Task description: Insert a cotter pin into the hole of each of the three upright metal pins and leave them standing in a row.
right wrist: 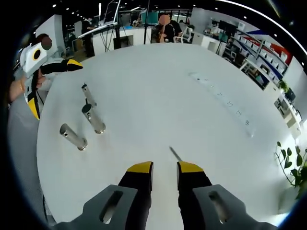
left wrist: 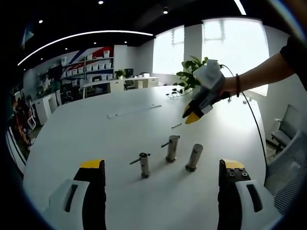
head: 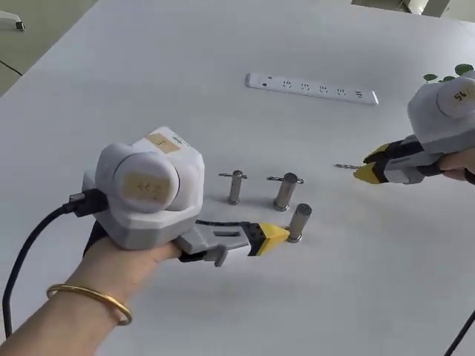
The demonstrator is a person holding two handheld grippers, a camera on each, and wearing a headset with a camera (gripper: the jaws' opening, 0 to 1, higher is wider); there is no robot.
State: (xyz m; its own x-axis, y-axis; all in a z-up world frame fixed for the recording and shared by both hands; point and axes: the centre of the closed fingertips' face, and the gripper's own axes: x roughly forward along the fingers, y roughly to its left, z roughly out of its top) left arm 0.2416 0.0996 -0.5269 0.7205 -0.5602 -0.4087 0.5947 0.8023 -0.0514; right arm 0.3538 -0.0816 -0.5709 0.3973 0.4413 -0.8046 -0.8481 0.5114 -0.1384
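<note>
Steel cotter pin [head: 346,167] nipped in the right gripper [head: 369,165], aimed at the 1 bare grey metal pin [head: 298,221]; left gripper [head: 271,236] gapes wide beside it, likely to steady.

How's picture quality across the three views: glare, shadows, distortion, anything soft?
Head view: even diffuse light, faint shadows at the metal pins, white power strip low-contrast on the white table, no blur. Left gripper view: strong fisheye curve, window blown out behind the right gripper. Right gripper view: fisheye too, sharp; cotter pin at the jaw tips thin but legible.
</note>
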